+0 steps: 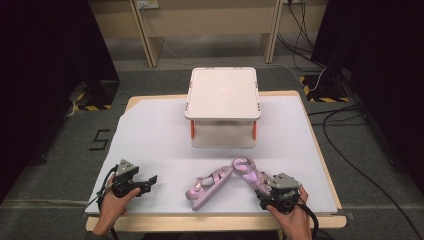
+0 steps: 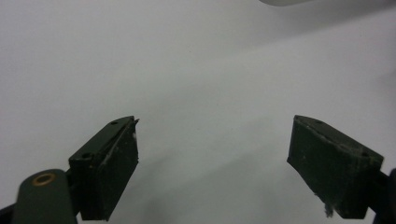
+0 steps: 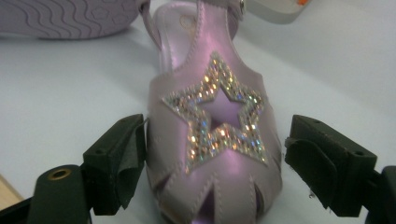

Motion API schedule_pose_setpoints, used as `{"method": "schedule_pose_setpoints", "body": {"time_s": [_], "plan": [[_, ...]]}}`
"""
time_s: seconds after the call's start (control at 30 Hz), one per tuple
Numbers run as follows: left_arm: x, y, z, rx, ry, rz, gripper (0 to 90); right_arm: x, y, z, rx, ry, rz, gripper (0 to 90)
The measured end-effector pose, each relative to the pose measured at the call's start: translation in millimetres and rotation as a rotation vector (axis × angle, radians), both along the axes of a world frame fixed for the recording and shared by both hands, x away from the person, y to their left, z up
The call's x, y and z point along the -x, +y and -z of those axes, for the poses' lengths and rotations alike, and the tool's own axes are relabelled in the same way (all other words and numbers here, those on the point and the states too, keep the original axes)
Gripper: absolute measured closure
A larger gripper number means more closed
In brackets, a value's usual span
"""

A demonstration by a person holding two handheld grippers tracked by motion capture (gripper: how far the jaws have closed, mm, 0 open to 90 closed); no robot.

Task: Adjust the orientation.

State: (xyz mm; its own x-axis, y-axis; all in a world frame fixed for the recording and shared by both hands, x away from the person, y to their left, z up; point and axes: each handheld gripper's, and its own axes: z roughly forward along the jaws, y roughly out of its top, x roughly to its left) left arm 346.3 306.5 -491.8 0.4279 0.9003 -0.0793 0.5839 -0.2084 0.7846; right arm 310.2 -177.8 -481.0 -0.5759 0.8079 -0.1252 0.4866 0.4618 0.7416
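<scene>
Straddling the toe of the upright sandal point(image 3: 215, 154) with the right gripper point(image 3: 212, 163), fingers point(image 3: 116, 163) wide, left one touching or nearly touching the side, right one a little clear, so no firm hold yet. Needs closing evenly across the toe just below the glitter star point(image 3: 217, 121), squeezing the firm sides rather than the straps, then lifting straight to avoid dragging the second sandal point(image 1: 207, 186), lying on its side just beside it at the front of the surface point(image 1: 150, 135). Left gripper point(image 1: 131, 180) resting well apart, fingers point(image 2: 105, 175) wide and empty. Probably bound for the white stand point(image 1: 222, 95) behind.
</scene>
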Motion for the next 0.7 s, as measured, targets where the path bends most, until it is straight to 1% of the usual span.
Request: {"method": "schedule_pose_setpoints", "body": {"time_s": [0.1,0.13,0.17,0.2,0.27,0.3,0.37,0.4,0.43,0.53,0.57,0.67,0.7], "plan": [[0.2,-0.4,0.0,-0.005,0.003,0.005,15.5,-3.7,6.3,-1.3,-0.007,-0.018,-0.031,18.7],[0.1,-0.5,0.0,-0.005,0.004,0.004,15.5,-5.0,7.8,-1.5,0.002,-0.025,-0.043,18.6],[0.0,-0.6,0.2,-0.005,0.004,0.004,15.5,-6.0,8.3,-1.2,0.008,-0.027,-0.048,18.0],[-0.2,-0.7,0.4,-0.006,0.005,0.005,15.6,-7.5,8.6,-0.4,0.009,-0.020,-0.051,17.4],[-0.4,-0.9,0.8,-0.005,0.004,0.005,15.6,-9.4,8.0,0.6,0.008,-0.018,-0.055,18.3],[-0.4,-1.1,0.8,-0.005,0.004,0.006,15.6,-13.5,5.6,2.1,0.010,-0.010,-0.058,22.9],[-0.2,-0.8,0.1,-0.005,0.004,0.007,15.6,-15.6,3.1,1.4,-0.022,0.014,-0.048,23.7],[-0.2,-0.6,-0.1,-0.006,0.004,0.007,15.6,-16.4,1.8,0.6,-0.031,0.024,-0.045,24.3],[-0.2,-0.3,-0.1,-0.005,0.004,0.005,15.6,-16.8,0.8,0.2,-0.032,0.024,-0.044,25.0],[-0.1,-0.2,0.0,-0.004,0.004,0.005,15.6,-15.1,0.2,-3.1,0.017,0.000,-0.023,28.2],[-0.1,-0.3,0.0,-0.005,0.004,0.006,15.6,-15.2,-0.7,-3.7,0.024,-0.004,-0.012,28.8],[0.1,-0.7,-0.1,-0.003,0.004,0.007,15.6,-16.8,-5.8,-3.7,0.005,0.007,0.002,29.2],[0.1,-0.4,-0.2,-0.004,0.004,0.006,15.6,-16.8,-6.5,-3.7,0.006,0.006,0.008,29.5]]}}
